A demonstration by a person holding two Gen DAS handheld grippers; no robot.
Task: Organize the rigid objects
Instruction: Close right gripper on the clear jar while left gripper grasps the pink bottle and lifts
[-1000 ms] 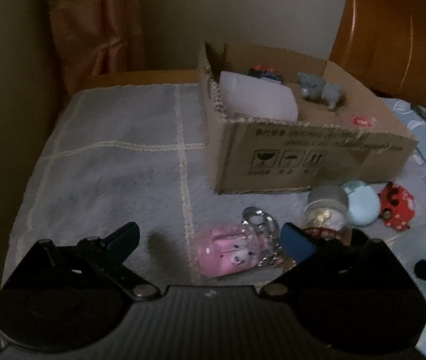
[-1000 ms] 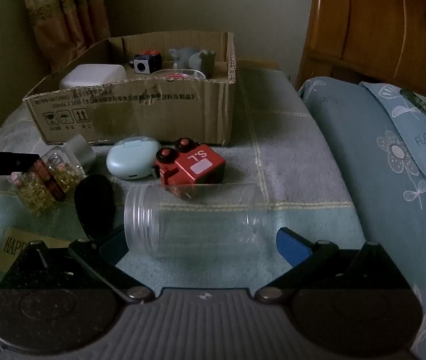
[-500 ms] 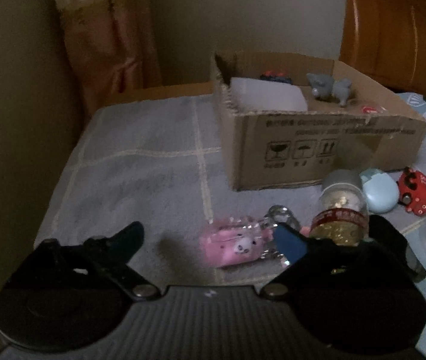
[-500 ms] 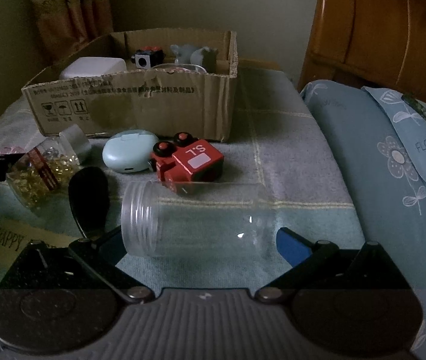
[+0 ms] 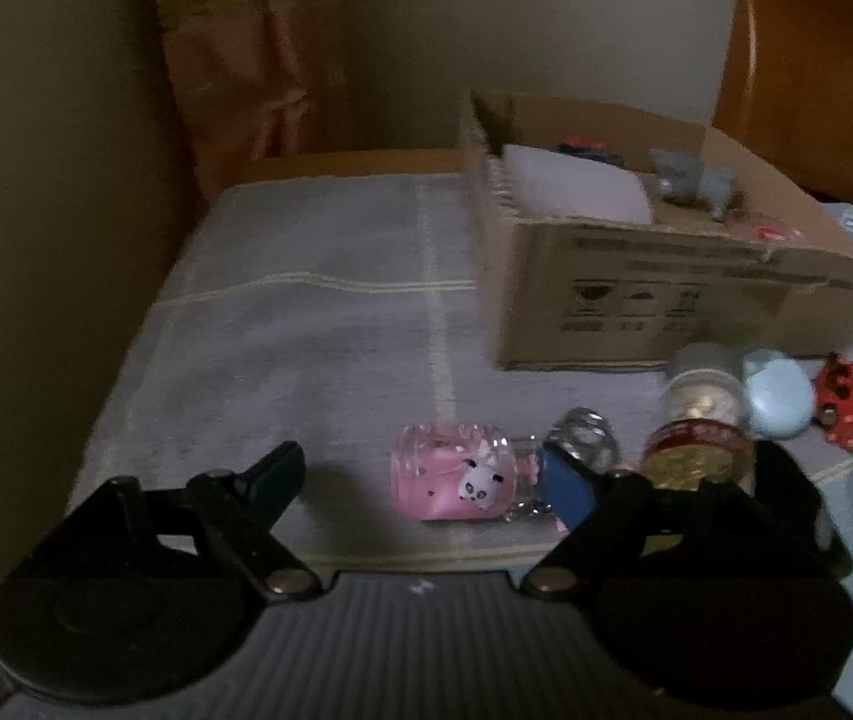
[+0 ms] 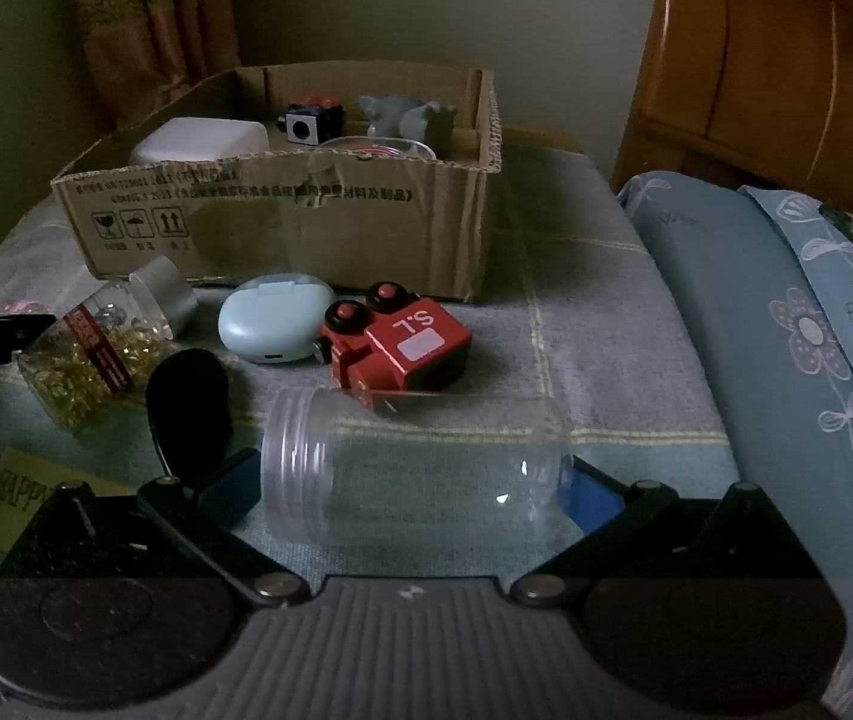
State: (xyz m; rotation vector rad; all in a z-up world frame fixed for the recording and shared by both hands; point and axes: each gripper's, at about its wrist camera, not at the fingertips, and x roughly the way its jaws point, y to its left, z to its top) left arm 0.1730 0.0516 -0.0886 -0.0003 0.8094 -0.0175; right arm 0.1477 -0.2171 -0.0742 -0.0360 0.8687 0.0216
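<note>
Left wrist: left gripper [image 5: 420, 480] tilted downward, jaws closing around pink charm [image 5: 453, 480].

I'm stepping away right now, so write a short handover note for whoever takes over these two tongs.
Left tongs: closing, pads not yet on anything; the pink panda keychain lies between them on the bedspread.
Right tongs: open around the clear empty jar, which lies on its side; contact is unclear.
Done: white case, black cube, grey animal figure and a clear round container sit in the cardboard box.
Left: keychain, clear jar, bottle of gold bits, blue oval case and red toy car, all in front of the box.
</note>
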